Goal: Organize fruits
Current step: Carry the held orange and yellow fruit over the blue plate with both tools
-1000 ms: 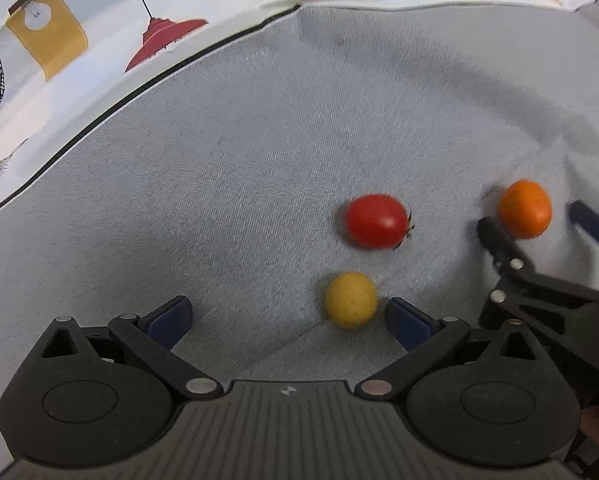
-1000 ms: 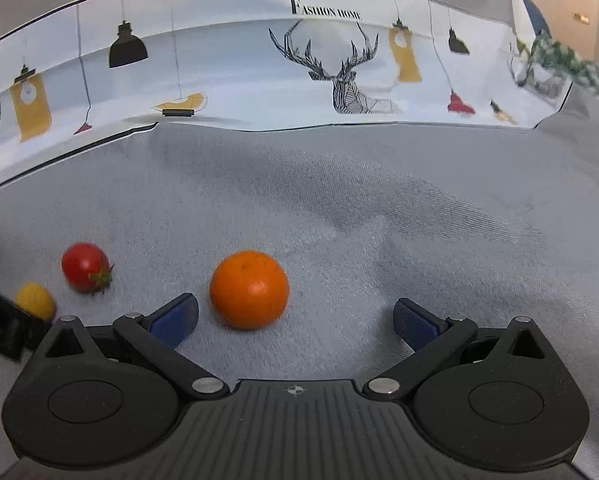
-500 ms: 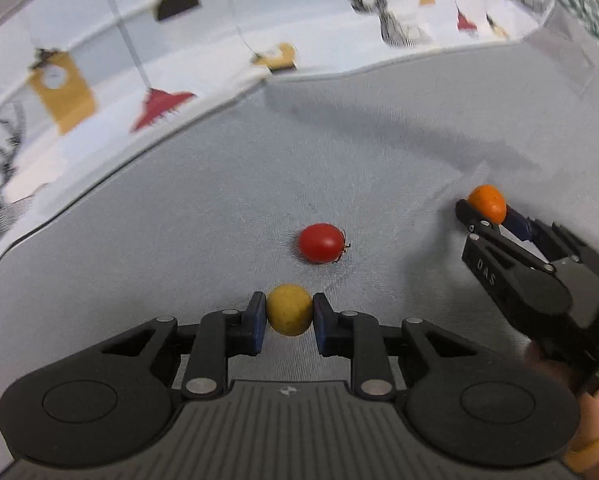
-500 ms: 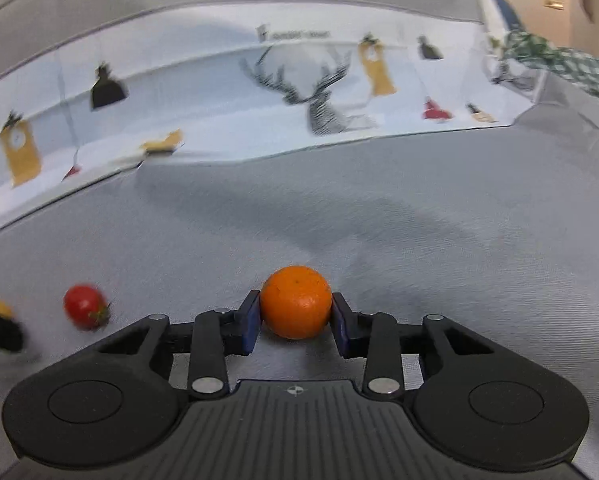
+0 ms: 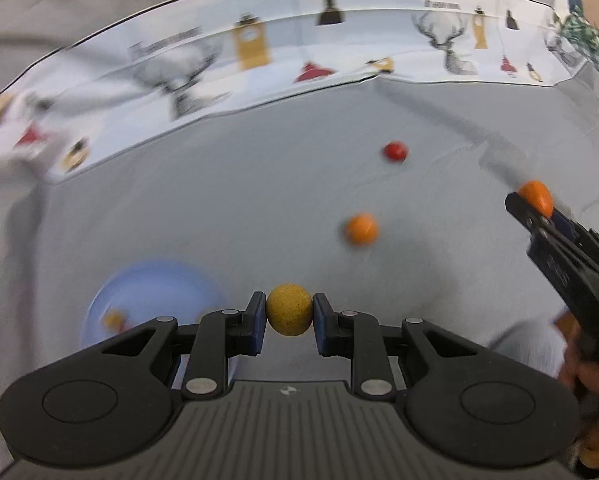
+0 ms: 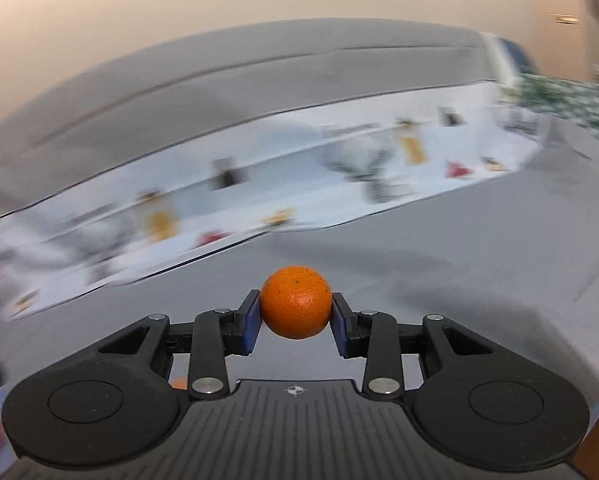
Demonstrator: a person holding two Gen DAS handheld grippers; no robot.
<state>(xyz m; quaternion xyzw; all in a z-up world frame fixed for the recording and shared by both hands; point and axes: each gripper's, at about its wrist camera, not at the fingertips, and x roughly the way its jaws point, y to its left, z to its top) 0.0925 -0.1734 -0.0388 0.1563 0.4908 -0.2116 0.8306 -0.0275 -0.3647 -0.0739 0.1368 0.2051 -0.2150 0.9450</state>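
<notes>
Between the left gripper's [image 5: 289, 311] blue pads sits a yellow fruit [image 5: 289, 309], pinched from both sides at the 6 o'clock edge of the left wrist view. Rough, speckled skin on it. It hangs clear of the grey cloth [image 5: 259, 184] below.

Right gripper [image 6: 296, 309], own view: jaws pressed on an orange [image 6: 296, 307], one pad on each flank, fruit bulging above and below them. Held up off the cloth. Same gripper shows in the left view at 3 o'clock, with the orange at its tip; part of a hand [image 5: 591, 380] on the handle at 4 o'clock, blurred.

On the cloth, left view:
- red tomato [image 5: 395, 151] at about 1 o'clock, lying alone.
- second orange [image 5: 361, 229], nearer centre, toward 2 o'clock, well apart from the tomato. Blurred.
- blue plate [image 5: 151, 280] at 8 o'clock, partly hidden behind the left gripper's body. Something small, orange and red, lies in it; too smeared to name.

Printed sheet [image 5: 299, 56] runs along the far edge of the cloth, 10 to 2 o'clock: deer heads, hanging lamps in yellow, red and black. Checked green fabric [image 5: 591, 48] at the far right corner.

Right view is heavily streaked. Printed sheet crosses it from 9 to 2 o'clock, grey cloth beneath, a plain beige wall [image 6: 259, 8] above. Bits of orange and red at 7 to 8 o'clock, behind the gripper's body; cannot tell what they are.
</notes>
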